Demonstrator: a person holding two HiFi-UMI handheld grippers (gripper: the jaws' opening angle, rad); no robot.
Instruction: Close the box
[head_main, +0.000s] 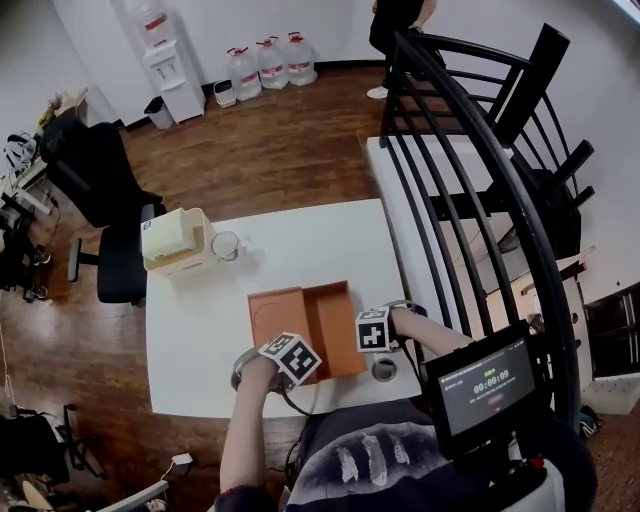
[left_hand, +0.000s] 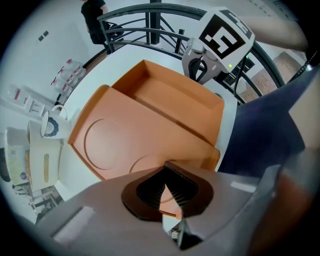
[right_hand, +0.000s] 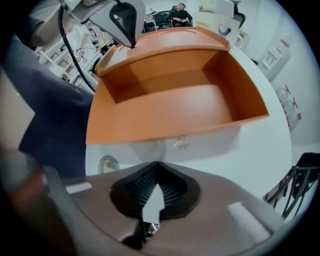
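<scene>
Left tool (left_hand: 166, 172), jaws together, low over lid (left_hand: 125, 135); right tool (right_hand: 155, 172) beside box (right_hand: 175, 100).

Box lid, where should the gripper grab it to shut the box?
Probably its free outer edge, farthest from the fold. The lid lies flat left of the open tray, so the left gripper can come from that side and swing it over.

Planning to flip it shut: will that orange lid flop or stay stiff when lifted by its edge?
Probably stiff: the lid lies flat, with pressed circles. Likely light, thin-walled; the box may slide on the smooth table.
</scene>
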